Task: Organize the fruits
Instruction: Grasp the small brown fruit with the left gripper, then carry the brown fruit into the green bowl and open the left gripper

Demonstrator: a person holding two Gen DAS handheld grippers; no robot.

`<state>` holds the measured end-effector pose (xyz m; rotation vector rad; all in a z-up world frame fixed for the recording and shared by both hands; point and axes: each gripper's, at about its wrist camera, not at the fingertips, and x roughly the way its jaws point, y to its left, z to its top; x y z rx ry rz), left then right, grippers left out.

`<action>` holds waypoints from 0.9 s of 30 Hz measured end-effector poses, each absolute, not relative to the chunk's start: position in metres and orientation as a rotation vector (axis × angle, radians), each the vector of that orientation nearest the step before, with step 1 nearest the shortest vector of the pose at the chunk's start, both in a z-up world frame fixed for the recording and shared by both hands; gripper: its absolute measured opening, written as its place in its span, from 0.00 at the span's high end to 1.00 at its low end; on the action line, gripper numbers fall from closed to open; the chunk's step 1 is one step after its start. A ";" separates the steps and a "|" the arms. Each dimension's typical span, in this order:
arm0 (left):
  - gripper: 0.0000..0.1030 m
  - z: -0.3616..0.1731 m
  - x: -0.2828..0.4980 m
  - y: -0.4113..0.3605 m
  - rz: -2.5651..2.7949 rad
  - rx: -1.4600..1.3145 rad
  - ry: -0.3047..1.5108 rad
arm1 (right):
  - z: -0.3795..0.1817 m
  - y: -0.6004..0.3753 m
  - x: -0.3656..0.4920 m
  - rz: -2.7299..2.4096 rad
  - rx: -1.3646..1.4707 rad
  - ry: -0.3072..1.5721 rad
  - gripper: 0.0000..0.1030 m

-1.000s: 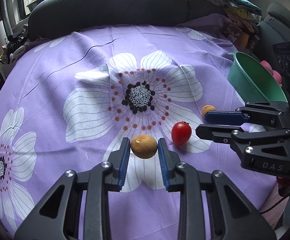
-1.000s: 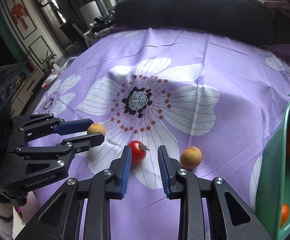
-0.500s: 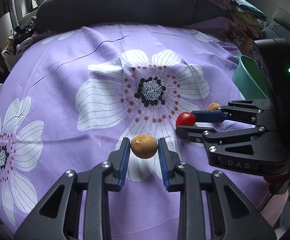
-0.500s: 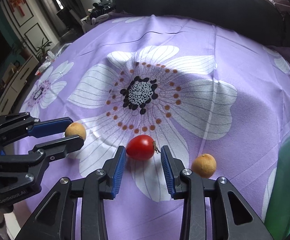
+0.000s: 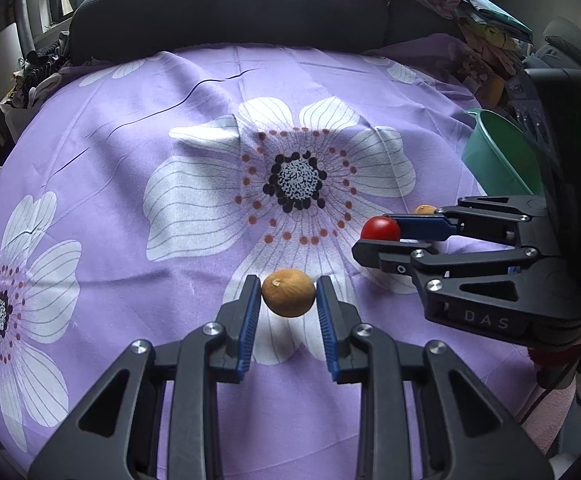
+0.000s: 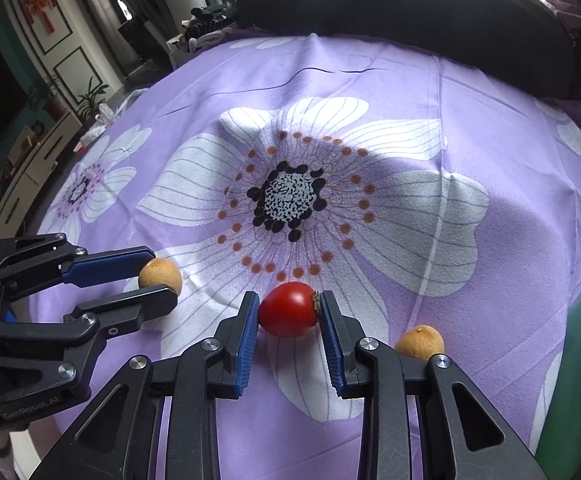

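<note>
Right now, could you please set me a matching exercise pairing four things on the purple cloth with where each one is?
Things:
1. red tomato
2. brown fruit
3. small orange fruit
4. green bowl

Places:
A. loose on the cloth, just right of the right tool
B. between the fingers of the left tool
C. at the cloth's right edge
D. between the fingers of the right tool

Pairs: 1-D, 2-B, 3-A, 4-C
</note>
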<state>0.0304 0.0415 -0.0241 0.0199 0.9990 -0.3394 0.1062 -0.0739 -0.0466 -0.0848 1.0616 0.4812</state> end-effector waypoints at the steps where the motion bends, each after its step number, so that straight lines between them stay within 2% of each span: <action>1: 0.73 -0.023 0.029 0.040 -0.342 0.020 0.996 | -0.043 -0.077 0.103 0.480 -0.075 1.052 0.69; 27: 0.73 0.031 0.027 -0.068 -0.529 0.080 0.887 | 0.039 -0.206 0.026 0.325 0.116 0.813 0.69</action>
